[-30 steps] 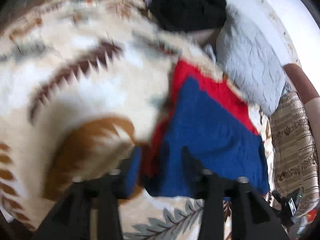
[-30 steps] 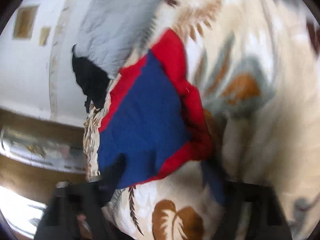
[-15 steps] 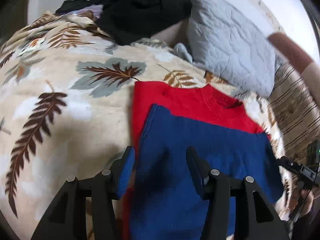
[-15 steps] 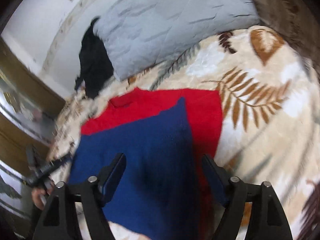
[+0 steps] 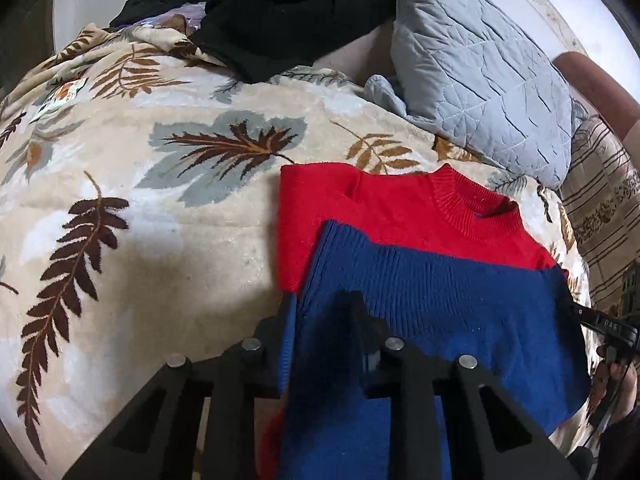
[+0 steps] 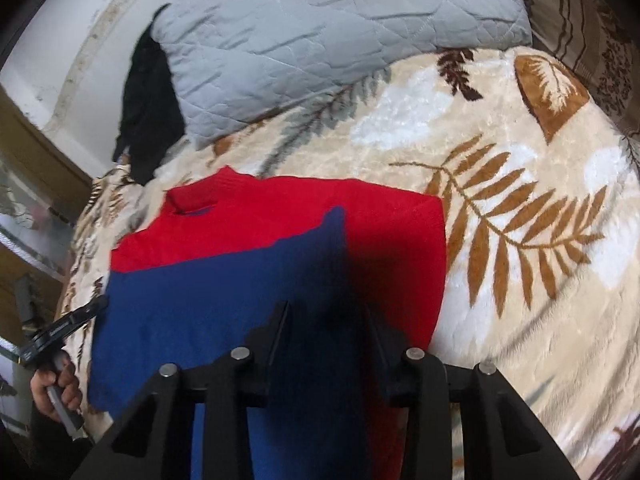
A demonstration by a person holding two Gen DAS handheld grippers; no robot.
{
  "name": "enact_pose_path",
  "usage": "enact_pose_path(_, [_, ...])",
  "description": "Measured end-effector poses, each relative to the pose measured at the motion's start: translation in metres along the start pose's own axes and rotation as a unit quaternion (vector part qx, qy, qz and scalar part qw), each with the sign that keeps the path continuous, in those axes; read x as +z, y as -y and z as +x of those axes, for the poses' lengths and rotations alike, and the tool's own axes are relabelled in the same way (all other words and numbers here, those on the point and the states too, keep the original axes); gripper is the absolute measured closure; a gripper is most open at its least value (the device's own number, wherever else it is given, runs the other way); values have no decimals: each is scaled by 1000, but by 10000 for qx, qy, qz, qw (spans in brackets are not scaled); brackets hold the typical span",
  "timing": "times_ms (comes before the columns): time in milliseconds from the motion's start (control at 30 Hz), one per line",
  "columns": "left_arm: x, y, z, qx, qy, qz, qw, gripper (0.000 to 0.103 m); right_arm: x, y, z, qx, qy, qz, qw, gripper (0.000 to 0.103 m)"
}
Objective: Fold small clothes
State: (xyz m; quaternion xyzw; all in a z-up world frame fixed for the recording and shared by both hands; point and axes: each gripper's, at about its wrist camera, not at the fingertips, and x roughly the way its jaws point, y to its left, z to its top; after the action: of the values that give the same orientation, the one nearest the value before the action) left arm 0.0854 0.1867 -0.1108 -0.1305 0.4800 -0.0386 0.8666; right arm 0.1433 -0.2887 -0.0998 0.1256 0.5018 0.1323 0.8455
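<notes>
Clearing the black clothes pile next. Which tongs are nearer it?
Left, probably. The left tongs face the black clothes pile across the blanket; from the right tongs it lies far left, behind the grey pillow.

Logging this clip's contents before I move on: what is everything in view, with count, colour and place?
sweater: 1, red top with blue lower part, flat on the blanket, collar towards the pillow
blanket: 1, cream with brown and grey leaf print, covers the bed
pillow: 1, grey quilted, beyond the sweater's collar
dark clothing: 1 heap, black, at the far edge of the bed beside the pillow
striped cover: 1, beige and brown, past the blanket's edge next to the pillow
left gripper: 1, black with blue pads, jaws apart over the sweater's blue edge, holding nothing
right gripper: 1, black, jaws apart over the sweater's blue part, holding nothing
</notes>
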Motion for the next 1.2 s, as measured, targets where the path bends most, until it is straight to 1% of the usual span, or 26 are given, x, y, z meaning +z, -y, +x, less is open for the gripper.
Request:
enact_pose_path(33, [0,0,-1,44,15,46,10000,92,0,-1,1,3,-8,-24,10000,63])
enact_pose_path(67, [1,0,-1,84,24,104,9999,95,0,-2,2,28,-16,-65,10000,65])
enact_pose_path(100, [1,1,-3,90,43,145,9998,96,-1,-4,1,41,-21,-127,9999,82])
enact_pose_path(133, [2,2,-7,88,113,190,9997,96,-1,-6,-1,-31,4,-154,9999,91])
enact_pose_path(200, [3,7,-18,114,318,280,9990,97,-2,-12,-11,-101,152,-264,9995,93])
enact_pose_path(333, [10,14,-43,-16,735,352,9967,97,2,-23,-41,-119,522,-472,9974,93])
enact_pose_path(433, [24,21,-59,-39,1145,428,9925,97,13,-26,-63,-86,906,-495,9946,94])
enact_pose_path(500, [34,24,-61,-14,1292,474,9905,97,24,-26,-72,-83,1145,-465,9923,94])
enact_pose_path(567, [46,24,-48,9,1265,381,9912,97,35,-23,-72,-53,1216,-392,9918,94])
enact_pose_path(633, [55,25,-16,33,961,323,9948,96,43,-17,-59,-76,1207,-247,9924,94])
enact_pose_path(667, [54,24,-3,92,799,275,9964,94,47,-12,-38,-106,987,-239,9948,93])
enact_pose_path(700, [53,20,18,216,544,156,9982,94,47,-8,-17,-200,659,-230,9974,92])
enact_pose_path(767, [47,14,41,358,165,76,9992,91,41,4,18,-403,154,-46,9991,92])
enact_pose_path(800, [45,12,41,332,147,58,9993,91,37,8,23,-422,109,33,9990,91])
enact_pose_path(833, [44,10,32,253,218,9,9994,86,32,14,22,-327,180,240,9990,90])
enact_pose_path(867, [44,8,22,254,296,-28,9992,77,30,17,15,-234,287,392,9985,85])
enact_pose_path(900, [43,8,12,273,387,-48,9989,71,28,18,2,-208,439,472,9977,68])
enact_pose_path(933, [42,6,-5,282,592,-83,9978,63,26,17,-9,-250,585,478,9968,53])
enact_pose_path(967, [40,5,-17,273,741,-99,9968,58,25,16,-19,-276,716,483,9959,19])
enact_pose_path(1000, [37,6,-33,264,907,-93,9955,56,23,13,-34,-240,939,489,9941,14])
enact_pose_path(1067, [28,10,-54,168,1092,-35,9939,55,16,7,-54,83,1129,537,9921,14])
enact_pose_path(1100, [22,13,-61,117,1144,-18,9934,55,11,1,-62,326,1168,555,9911,14])
enact_pose_path(1133, [12,17,-68,48,1147,16,9934,54,3,-10,-69,675,1127,504,9901,14])
enact_pose_path(1167, [4,21,-70,-32,1124,47,9937,54,-5,-17,-72,886,1122,488,9885,14])
enact_pose_path(1200, [-4,24,-71,-102,1095,58,9939,54,-13,-25,-73,1190,1112,494,9854,14])
